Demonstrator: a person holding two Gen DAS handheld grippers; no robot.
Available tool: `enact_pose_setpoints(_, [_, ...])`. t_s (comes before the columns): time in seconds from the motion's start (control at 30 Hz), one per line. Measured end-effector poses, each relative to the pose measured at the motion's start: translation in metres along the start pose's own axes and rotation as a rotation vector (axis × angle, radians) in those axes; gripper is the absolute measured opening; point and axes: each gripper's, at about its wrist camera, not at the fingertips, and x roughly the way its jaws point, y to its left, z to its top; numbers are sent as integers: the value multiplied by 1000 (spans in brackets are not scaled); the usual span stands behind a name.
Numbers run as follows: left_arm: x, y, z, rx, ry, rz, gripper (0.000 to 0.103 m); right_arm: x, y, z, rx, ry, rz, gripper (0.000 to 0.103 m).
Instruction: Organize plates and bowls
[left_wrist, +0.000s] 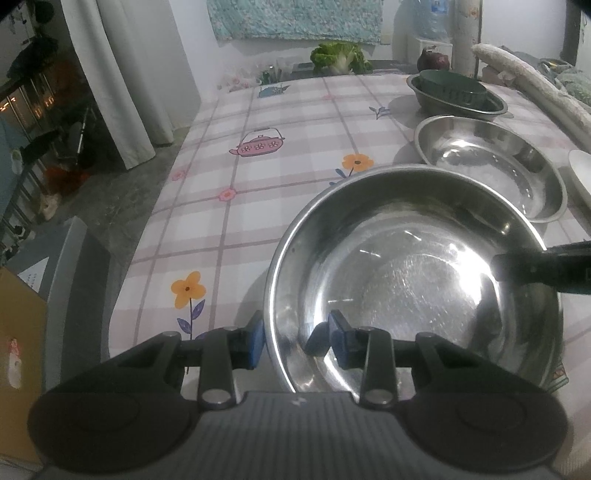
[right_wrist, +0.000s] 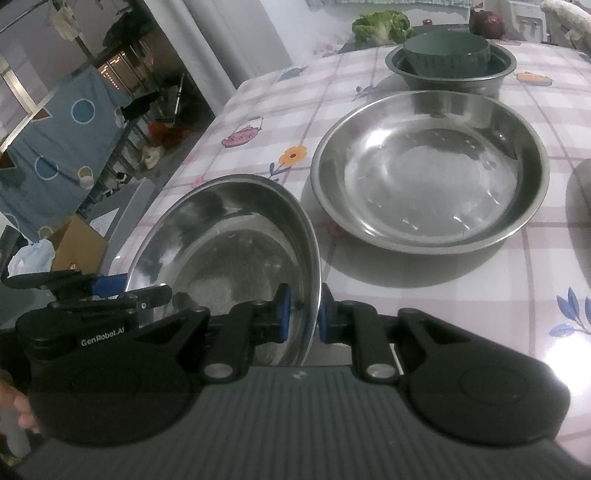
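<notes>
I have the wide, shallow stainless-steel dish (left_wrist: 413, 280) gripped from two sides: my left gripper (left_wrist: 297, 341) straddles its near rim, one blue pad outside the wall and one inside, with a gap that looks slightly wider than the rim, so I judge that hold loose. My right gripper (right_wrist: 301, 314) is pinched almost closed on the opposite rim, and the dish looks tilted up off the checked floral surface (left_wrist: 236, 155).

Just beyond this dish sits a second shallow steel dish (right_wrist: 430, 171), empty, and farther beyond it a steel basin (right_wrist: 450, 72) holding a dark green ribbed bowl (right_wrist: 446, 51).

I judge the step is nesting the held dish into the second one. To do it well I would tighten the left hold, level both rims, carry it directly over the second dish, then lower evenly so steel doesn't skid.
</notes>
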Motion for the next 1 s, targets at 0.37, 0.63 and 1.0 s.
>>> enact_pose_setpoints(0.37, [-3, 1, -2, -7, -7, -14, 37, -5, 2, -1, -6, -2, -7, 15])
enact_pose_setpoints(0.63, [3, -1, -6, 2, 14, -17, 37, 0, -1, -1, 7, 12, -12, 15])
enact_pose_setpoints(1.0, [7, -2, -9, 17, 20, -21, 40, 10, -3, -5, 14, 28, -15, 15])
